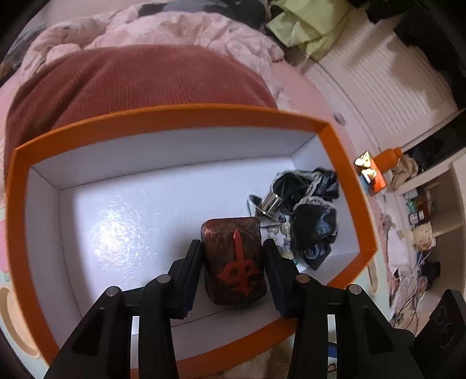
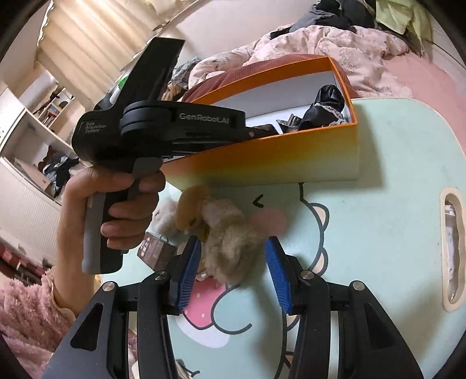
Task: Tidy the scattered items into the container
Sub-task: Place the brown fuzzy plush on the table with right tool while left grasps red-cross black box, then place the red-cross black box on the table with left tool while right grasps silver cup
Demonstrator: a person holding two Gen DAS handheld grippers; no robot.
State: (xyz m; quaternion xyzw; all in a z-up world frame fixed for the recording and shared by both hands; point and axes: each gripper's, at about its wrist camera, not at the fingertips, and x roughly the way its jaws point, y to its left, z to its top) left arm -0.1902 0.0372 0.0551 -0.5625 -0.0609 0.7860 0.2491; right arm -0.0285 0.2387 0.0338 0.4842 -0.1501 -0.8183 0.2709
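Note:
An orange box (image 1: 180, 116) with a white inside stands on the table; it also shows in the right wrist view (image 2: 262, 157). My left gripper (image 1: 233, 247) reaches into the box, its fingers on both sides of a dark red block with a red emblem (image 1: 234, 259), which is at the box floor. A black scrunchie (image 1: 311, 210), a metal clip (image 1: 269, 204) and a bead string (image 1: 284, 233) lie in the box's right corner. My right gripper (image 2: 233, 247) is shut on a fluffy beige toy (image 2: 230, 230) over the table in front of the box.
The table top (image 2: 378, 233) is pale green with a cartoon print. A small brown box (image 2: 158, 250) sits left of the toy. A rust-red cloth (image 1: 131, 81) and pink bedding (image 1: 174, 26) lie behind the box. Shelves (image 1: 422, 210) stand at right.

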